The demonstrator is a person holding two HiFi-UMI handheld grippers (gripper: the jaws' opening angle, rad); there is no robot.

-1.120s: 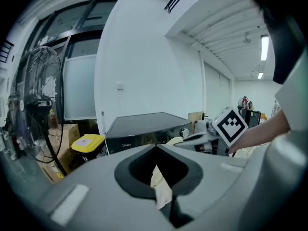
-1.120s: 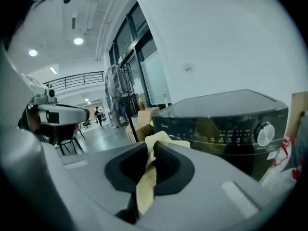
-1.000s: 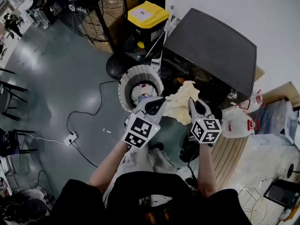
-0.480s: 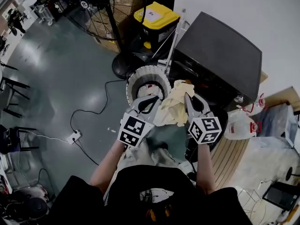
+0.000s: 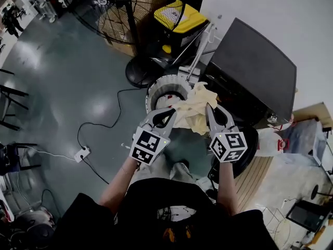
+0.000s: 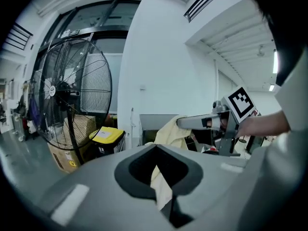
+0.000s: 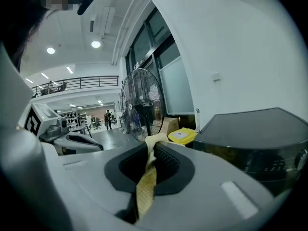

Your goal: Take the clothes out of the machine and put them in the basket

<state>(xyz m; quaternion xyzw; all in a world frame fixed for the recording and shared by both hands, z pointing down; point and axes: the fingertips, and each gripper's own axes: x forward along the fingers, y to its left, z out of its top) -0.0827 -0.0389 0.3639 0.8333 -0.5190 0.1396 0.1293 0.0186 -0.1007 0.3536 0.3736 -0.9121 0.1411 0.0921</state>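
Garment (image 5: 193,111), pale yellow, hangs in the air between my two grippers. It is out of the dark machine (image 5: 252,69) and, in the head view, overlaps the machine-side rim of the white slatted basket (image 5: 157,87), which stands on the floor just beside the machine. I cannot tell how high it hangs above the basket. Left gripper (image 5: 167,113): fingers (image 6: 91,182) clenched on a fold, with a pale strip running down through the notch between them. Right gripper (image 5: 210,112): fingers (image 7: 211,177) clenched too, pinching a thin yellow band of another edge. The body of the cloth sags and bunches between the two holds. I judge it soft, limp and light, with no stiffness to steer by, so it will go wherever it drapes. Breakage is not a worry. Both pinches look narrow, though, and thin fabric could slide out if tugged. A bunched fold makes a safer hold than a single edge. Loose folds could snag the basket rim or trail onto the floor, so I would want the bulk over the basket mouth before letting go. Fan (image 6: 72,90) and yellow-lidded bin (image 5: 179,15) stand behind, well apart.
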